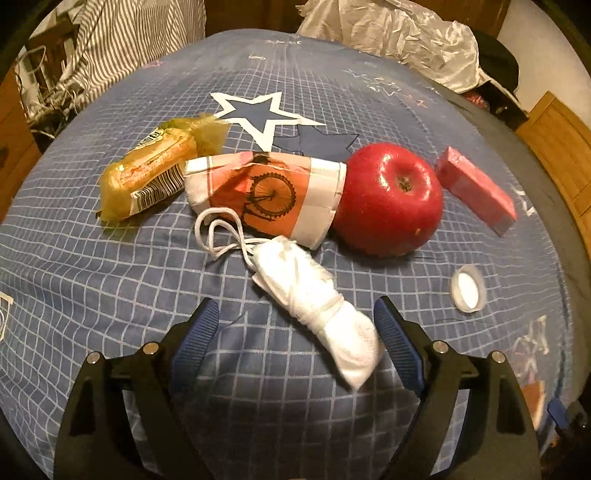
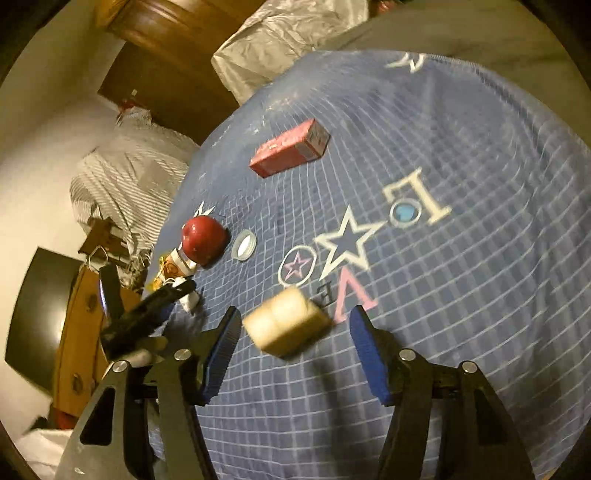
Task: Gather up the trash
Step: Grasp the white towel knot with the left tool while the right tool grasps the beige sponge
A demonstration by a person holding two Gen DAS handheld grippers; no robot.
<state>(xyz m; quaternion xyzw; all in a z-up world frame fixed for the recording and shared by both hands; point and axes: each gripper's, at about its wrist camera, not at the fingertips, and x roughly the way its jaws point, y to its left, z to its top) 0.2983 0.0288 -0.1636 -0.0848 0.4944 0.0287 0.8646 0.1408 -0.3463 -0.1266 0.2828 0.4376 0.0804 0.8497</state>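
In the left wrist view my left gripper (image 1: 295, 332) is open just above the blue checked cloth (image 1: 110, 277). A rolled white face mask (image 1: 317, 302) lies between its fingers, closer to the right one. Beyond it lie a crushed orange paper cup (image 1: 266, 192), a yellow snack wrapper (image 1: 147, 173), a red apple (image 1: 391, 199), a pink box (image 1: 476, 188) and a white bottle cap (image 1: 467, 288). In the right wrist view my right gripper (image 2: 295, 332) is open around a blurred cream block (image 2: 288, 325), not touching it. The left gripper (image 2: 147, 314) shows at the left.
A crumpled silver plastic bag (image 1: 399, 33) lies at the cloth's far edge. A striped shirt (image 1: 122, 40) hangs at the far left. Wooden furniture (image 1: 557, 144) stands to the right. The cloth's edge drops off near the apple (image 2: 203, 238) in the right wrist view.
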